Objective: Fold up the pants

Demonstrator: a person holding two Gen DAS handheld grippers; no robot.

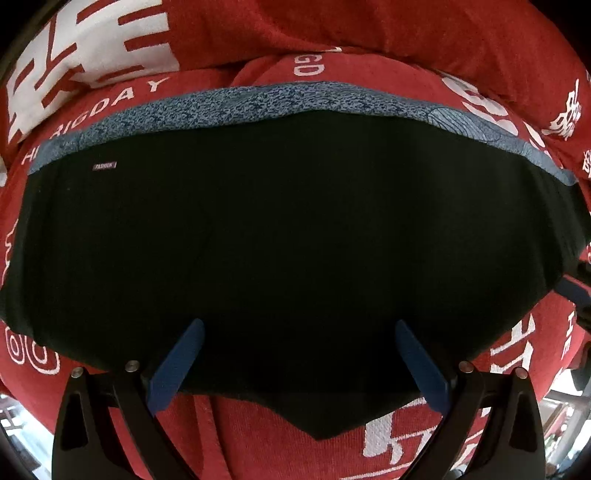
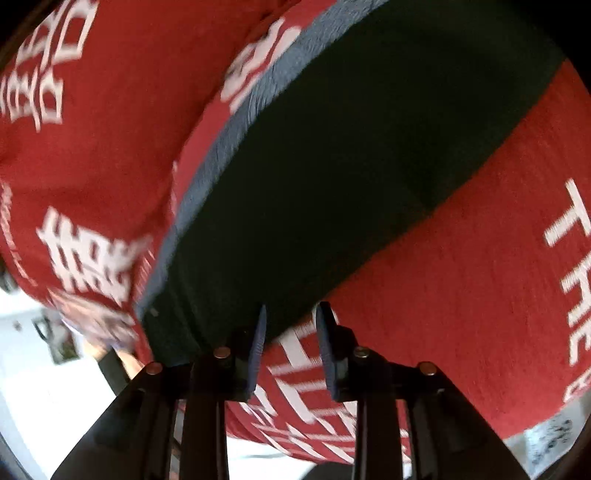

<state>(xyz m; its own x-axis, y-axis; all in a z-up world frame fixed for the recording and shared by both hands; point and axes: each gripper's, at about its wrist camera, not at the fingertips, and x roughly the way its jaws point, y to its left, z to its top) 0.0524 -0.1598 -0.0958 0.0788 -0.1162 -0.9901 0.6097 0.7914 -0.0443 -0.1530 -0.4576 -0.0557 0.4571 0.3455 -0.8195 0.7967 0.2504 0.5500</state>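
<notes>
Beneath my left gripper (image 1: 299, 354) the folded pants (image 1: 280, 240) lay on the printed cloth (image 1: 406, 33), waistband (image 1: 236, 105) farthest away.

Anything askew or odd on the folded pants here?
Mostly tidy. The black pants lie flat on the red cloth, but a pointed flap of them sticks out past the near edge.

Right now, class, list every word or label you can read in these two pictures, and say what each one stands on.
"FASHION": small tag on the black pants.
"BIGDAY": white letters on the red cloth, first letter partly covered.
"THE": white letters on the red cloth in the right wrist view.
Large white characters on the cloth: too blurred to read.
</notes>
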